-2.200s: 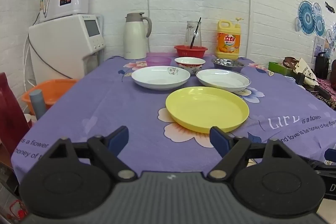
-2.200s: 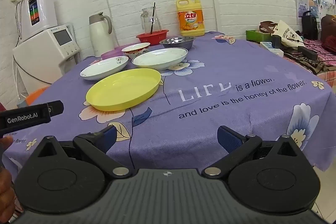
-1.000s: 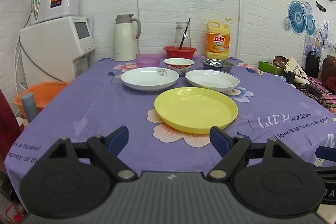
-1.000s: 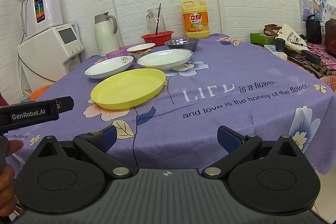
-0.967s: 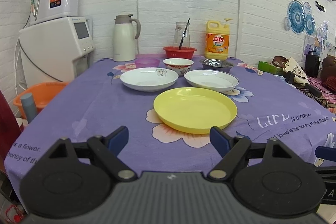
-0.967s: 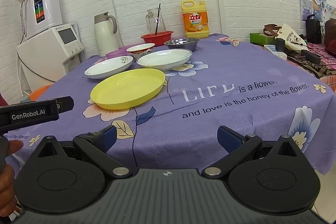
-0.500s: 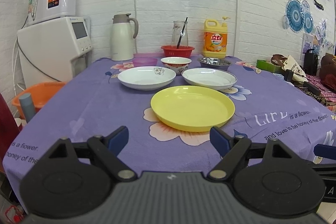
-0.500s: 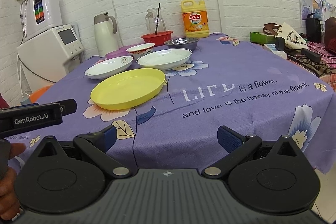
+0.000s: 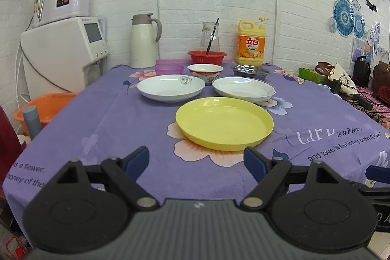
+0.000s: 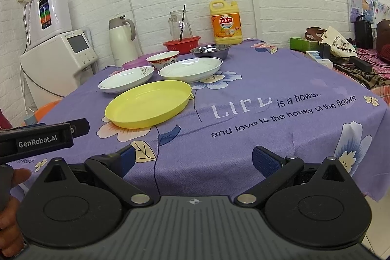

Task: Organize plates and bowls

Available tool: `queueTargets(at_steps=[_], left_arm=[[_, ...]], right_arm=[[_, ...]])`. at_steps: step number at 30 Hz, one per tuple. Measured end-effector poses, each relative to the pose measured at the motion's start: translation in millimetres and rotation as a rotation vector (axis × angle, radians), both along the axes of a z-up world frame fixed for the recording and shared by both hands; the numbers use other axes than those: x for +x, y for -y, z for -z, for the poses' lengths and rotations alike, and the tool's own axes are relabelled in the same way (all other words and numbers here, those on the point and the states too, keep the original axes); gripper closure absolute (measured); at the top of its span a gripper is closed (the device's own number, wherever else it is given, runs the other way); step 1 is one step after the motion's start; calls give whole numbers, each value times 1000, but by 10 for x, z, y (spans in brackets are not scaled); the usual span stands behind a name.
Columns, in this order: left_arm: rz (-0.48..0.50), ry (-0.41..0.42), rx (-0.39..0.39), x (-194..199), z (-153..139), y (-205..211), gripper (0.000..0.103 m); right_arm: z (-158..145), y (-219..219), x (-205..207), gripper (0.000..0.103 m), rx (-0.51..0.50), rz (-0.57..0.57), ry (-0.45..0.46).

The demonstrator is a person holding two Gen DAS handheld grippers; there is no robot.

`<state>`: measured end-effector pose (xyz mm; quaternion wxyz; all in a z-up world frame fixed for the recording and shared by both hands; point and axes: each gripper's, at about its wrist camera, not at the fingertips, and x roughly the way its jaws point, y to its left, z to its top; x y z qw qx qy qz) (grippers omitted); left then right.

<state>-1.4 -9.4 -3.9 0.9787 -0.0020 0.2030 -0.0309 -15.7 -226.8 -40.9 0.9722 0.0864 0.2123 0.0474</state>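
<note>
A yellow plate (image 9: 224, 122) (image 10: 148, 102) lies nearest on the purple tablecloth. Behind it lie two white plates, one left (image 9: 171, 87) (image 10: 126, 82) and one right (image 9: 243, 89) (image 10: 190, 69). Further back stand a small purple bowl (image 9: 169, 69), a red-patterned bowl (image 9: 205, 70) (image 10: 162, 58) and a steel bowl (image 9: 251, 71) (image 10: 210, 50). My left gripper (image 9: 196, 160) is open and empty at the table's near edge, just short of the yellow plate. My right gripper (image 10: 193, 160) is open and empty, to the right of the plates.
At the back stand a white thermos (image 9: 143, 40), a red basket (image 9: 207, 57) with a glass jar, and a yellow detergent bottle (image 9: 251, 44). A water dispenser (image 9: 63, 50) and orange basin (image 9: 46, 105) are left of the table. Clutter lies at right (image 10: 341, 50).
Both grippers stay open and empty. The left view has drifted slightly, so the plates sit a little further left and lower in it. The right view has hardly changed.
</note>
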Motion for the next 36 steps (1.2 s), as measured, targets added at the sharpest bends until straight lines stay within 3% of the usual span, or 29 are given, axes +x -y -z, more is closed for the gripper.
queueTargets(at_steps=[36], left_arm=[[1,-21,-29,50,37,-53,21]], right_arm=[[24,-3,7,0,2,-7,-7]])
